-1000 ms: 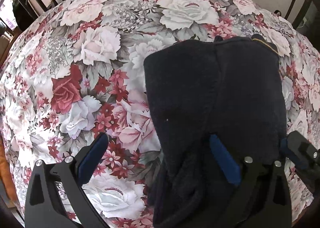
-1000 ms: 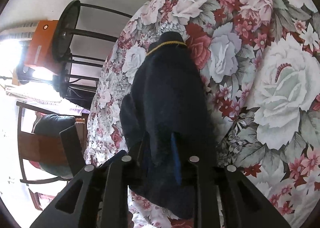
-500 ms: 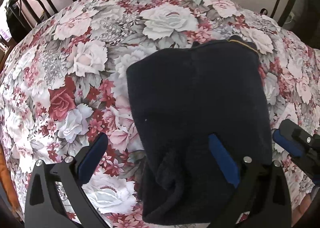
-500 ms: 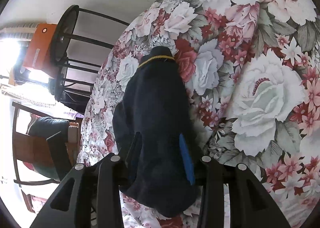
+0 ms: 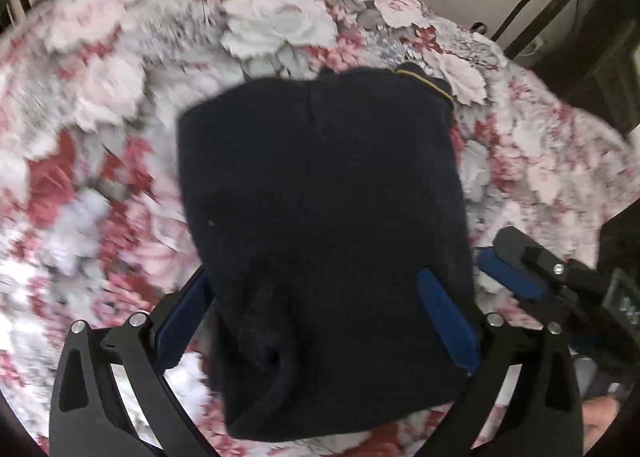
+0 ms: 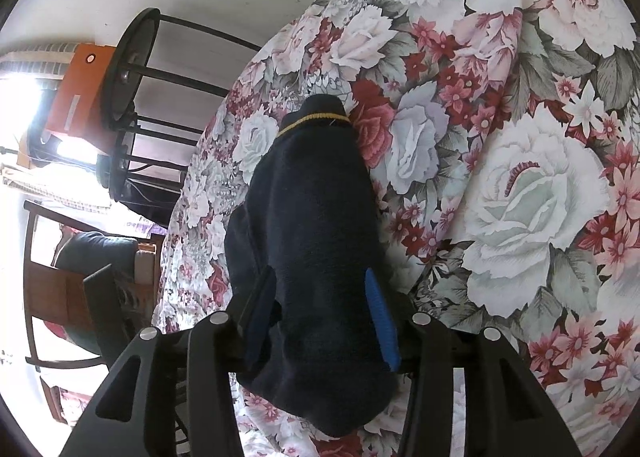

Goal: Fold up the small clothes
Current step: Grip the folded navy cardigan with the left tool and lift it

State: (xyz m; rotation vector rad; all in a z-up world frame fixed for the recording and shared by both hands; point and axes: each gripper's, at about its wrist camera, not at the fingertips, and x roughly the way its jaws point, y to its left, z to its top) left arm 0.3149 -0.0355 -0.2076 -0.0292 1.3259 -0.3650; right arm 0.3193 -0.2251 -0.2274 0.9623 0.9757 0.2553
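Both tools sit over a dark navy garment (image 5: pixel 320 193) lying folded on a counter with a floral cloth (image 5: pixel 272 25). Left tool (image 5: pixel 316 317) has its jaws apart, straddling the garment's near edge. Right tool (image 6: pixel 320 317) is opening its jaws, with the garment's end between them. Folding looks largely done; letting go and any final tidying seem left.

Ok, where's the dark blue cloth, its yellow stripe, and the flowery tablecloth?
dark blue cloth (image 5: pixel 320 197): left wrist view, middle of its folded top.
yellow stripe (image 6: pixel 312 121): right wrist view, the thin line near the cloth's far end.
flowery tablecloth (image 6: pixel 532 209): right wrist view, on a big white rose.
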